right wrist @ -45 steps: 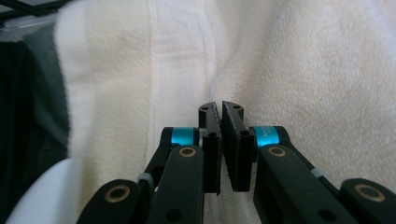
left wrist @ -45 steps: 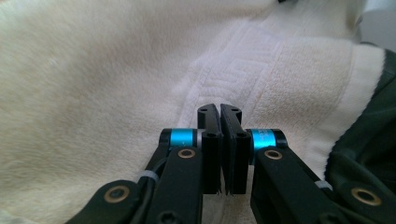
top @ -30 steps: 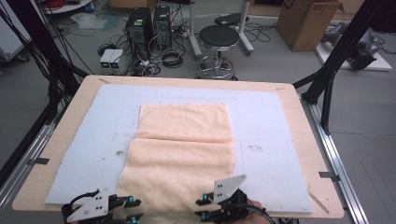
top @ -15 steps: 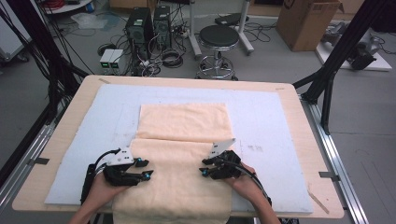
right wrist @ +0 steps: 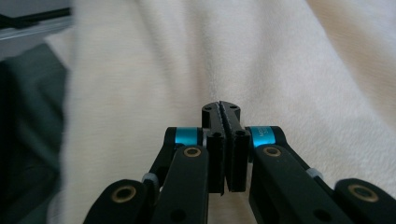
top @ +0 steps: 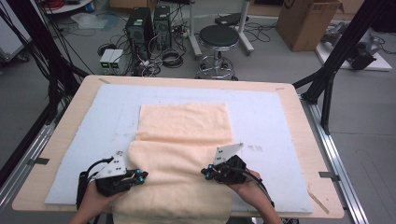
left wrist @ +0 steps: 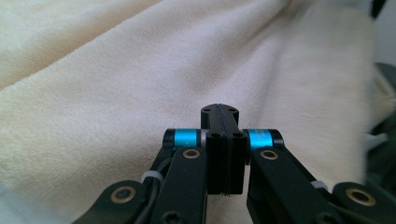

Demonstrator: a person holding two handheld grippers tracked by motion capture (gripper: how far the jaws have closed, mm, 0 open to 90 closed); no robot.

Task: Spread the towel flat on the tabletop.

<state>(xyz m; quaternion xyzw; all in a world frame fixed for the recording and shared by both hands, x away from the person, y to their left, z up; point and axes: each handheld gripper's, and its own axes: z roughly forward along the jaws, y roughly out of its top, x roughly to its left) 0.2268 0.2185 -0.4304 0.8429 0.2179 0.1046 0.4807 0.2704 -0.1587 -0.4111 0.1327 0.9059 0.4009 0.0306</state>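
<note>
High view: the peach towel (top: 184,140) lies mid-table, its near part hanging over the near edge. The left gripper (top: 138,176) and right gripper (top: 206,172) have just closed, jaws pressed together, empty above the cloth. 1 fold looks made; more seemingly remains.

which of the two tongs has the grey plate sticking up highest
The right tongs: their plate tilts up to a point above the towel, while the left tongs' lies flatter.

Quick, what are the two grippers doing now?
Left gripper: jaws just closed, nothing visibly between them.
Right gripper: jaws just closed, nothing visibly held.
</note>
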